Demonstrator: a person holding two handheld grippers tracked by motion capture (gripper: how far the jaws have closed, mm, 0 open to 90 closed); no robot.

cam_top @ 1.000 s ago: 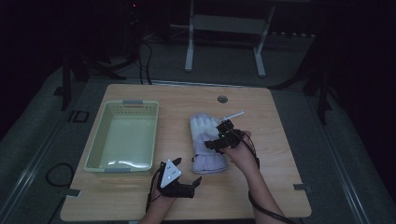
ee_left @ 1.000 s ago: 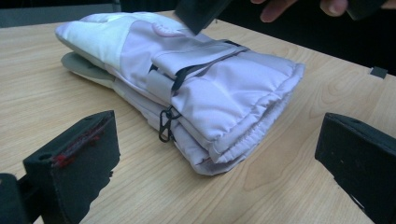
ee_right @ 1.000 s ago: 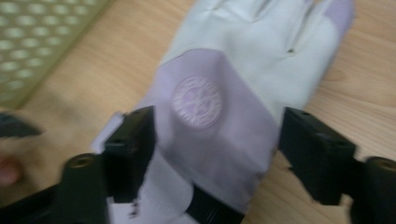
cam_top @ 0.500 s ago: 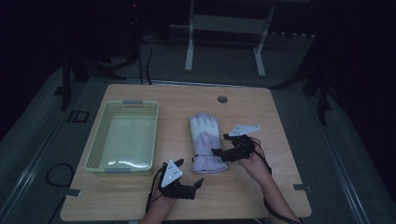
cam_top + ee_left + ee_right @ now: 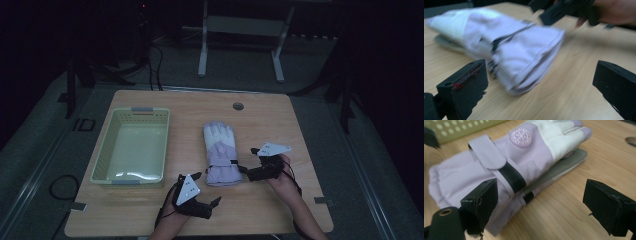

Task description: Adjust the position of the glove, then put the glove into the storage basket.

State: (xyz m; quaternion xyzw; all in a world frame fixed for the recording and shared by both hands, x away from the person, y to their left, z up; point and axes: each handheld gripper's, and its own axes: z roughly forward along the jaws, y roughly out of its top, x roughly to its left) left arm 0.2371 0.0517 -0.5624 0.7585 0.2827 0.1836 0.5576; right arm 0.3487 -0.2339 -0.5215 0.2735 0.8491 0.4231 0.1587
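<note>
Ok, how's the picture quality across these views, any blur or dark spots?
High view: dim overall, the room beyond the table nearly black, the gloves still readable. Left gripper view: the gloves are smeared and soft, the jaws sharper. Right gripper view: well lit, the glove's badge and strap crisp, the cuff end softer.

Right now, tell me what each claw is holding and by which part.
Nothing is held. The right claw, which has just been opening, sits beside the glove's cuff; the left claw is open near it.
</note>
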